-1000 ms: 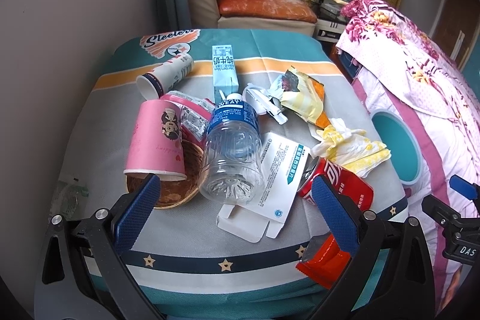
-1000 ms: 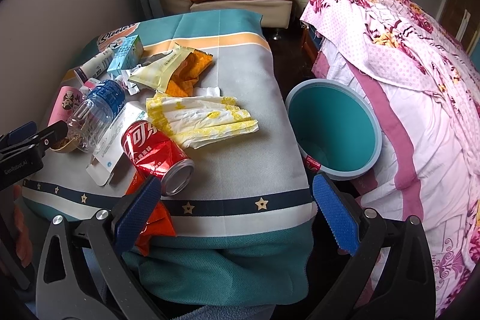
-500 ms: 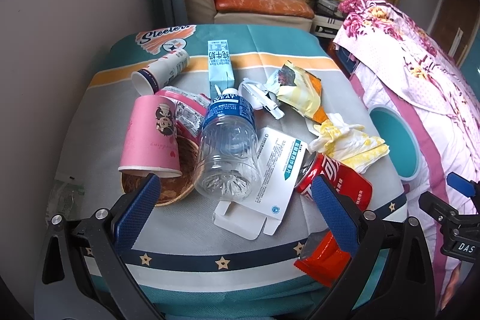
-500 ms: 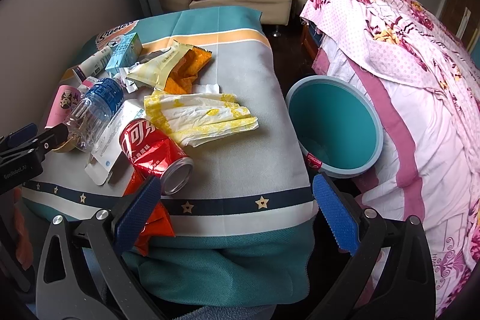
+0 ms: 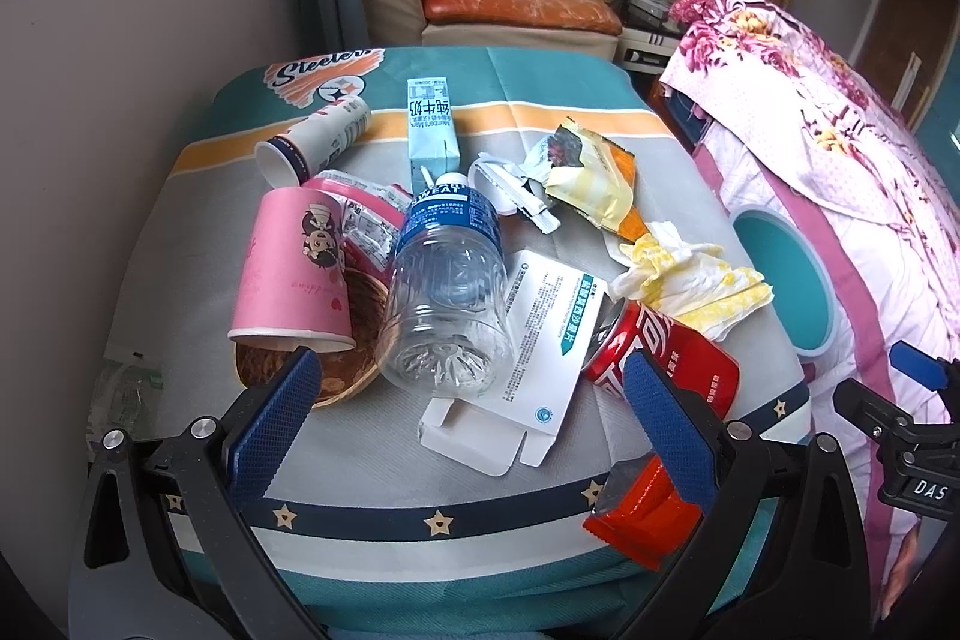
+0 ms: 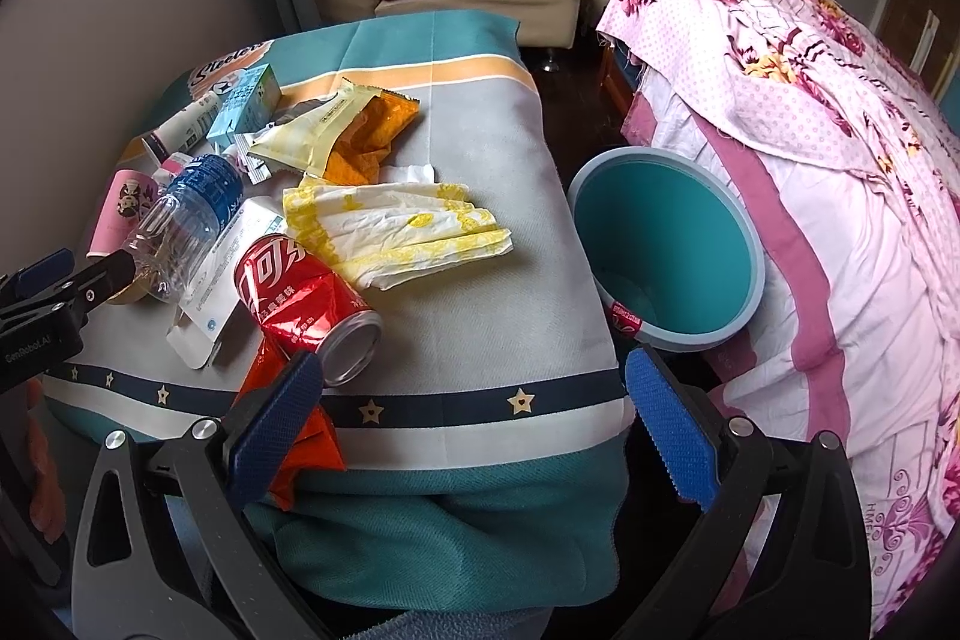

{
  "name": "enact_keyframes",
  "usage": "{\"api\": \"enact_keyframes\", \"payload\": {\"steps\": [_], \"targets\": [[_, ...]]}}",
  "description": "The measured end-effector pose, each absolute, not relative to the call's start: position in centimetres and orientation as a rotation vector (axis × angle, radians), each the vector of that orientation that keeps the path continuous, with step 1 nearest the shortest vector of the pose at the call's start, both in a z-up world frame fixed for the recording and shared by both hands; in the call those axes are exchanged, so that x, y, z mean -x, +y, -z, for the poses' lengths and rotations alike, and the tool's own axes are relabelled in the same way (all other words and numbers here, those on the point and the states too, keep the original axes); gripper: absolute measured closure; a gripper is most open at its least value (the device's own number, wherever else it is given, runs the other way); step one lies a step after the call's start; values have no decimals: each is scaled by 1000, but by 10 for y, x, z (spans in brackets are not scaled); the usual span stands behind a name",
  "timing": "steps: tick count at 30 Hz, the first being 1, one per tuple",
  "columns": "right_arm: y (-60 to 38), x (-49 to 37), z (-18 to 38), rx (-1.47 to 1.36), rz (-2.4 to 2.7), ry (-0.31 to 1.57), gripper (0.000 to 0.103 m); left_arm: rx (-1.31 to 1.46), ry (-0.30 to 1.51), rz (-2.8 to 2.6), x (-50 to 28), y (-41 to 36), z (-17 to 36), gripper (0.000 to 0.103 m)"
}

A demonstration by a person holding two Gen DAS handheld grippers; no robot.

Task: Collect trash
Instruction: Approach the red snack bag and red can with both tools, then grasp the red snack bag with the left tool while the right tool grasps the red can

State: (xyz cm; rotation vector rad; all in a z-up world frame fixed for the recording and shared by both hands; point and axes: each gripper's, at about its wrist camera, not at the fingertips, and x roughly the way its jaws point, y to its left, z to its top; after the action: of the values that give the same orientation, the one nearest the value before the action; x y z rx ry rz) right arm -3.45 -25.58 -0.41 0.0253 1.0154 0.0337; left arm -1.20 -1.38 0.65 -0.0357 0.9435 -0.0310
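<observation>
Trash lies on a cloth-covered table [image 5: 372, 466]: a clear plastic bottle [image 5: 447, 298], a pink paper cup [image 5: 294, 274], a white paper cup [image 5: 315, 139], a blue milk carton [image 5: 431, 130], a flattened white box [image 5: 540, 334], a crushed red can [image 5: 666, 349], a yellow napkin [image 5: 690, 280], a yellow snack wrapper [image 5: 591, 184] and a red wrapper [image 5: 645, 514] at the front edge. My left gripper [image 5: 468, 412] is open, just in front of the bottle. My right gripper [image 6: 474, 424] is open at the table's front edge, beside the can [image 6: 306, 304]. A teal bin [image 6: 666, 250] stands right of the table.
A bed with a pink floral cover [image 6: 810, 130] sits right of the bin. A grey wall [image 5: 150, 40] runs along the table's left. A sofa [image 5: 516, 4] with cushions stands behind. A brown woven bowl [image 5: 336, 364] lies under the pink cup.
Both grippers have moved slightly closer to the table; the trash looks a little larger. Nothing on the table has moved.
</observation>
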Motion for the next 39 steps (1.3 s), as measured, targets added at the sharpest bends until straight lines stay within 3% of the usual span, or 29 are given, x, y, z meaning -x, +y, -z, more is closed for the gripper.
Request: {"api": "enact_keyframes", "payload": {"steps": [16,30,33,37,39], "targets": [[-262,37,5,-46,-18,1015,6,22,960,85,16,-19,-5,3],[-293,47,7,-166,13,1015,6,-225,1148,491,39,-106,38,3],[-298,47,12,-187,10,1021,6,-253,1177,509,39,-112,51,9],[-303,44,22,-205,15,1045,6,-245,1235,528,37,-115,68,30],[-303,42,26,-208,15,1054,6,-251,1253,526,34,-114,76,31]]}}
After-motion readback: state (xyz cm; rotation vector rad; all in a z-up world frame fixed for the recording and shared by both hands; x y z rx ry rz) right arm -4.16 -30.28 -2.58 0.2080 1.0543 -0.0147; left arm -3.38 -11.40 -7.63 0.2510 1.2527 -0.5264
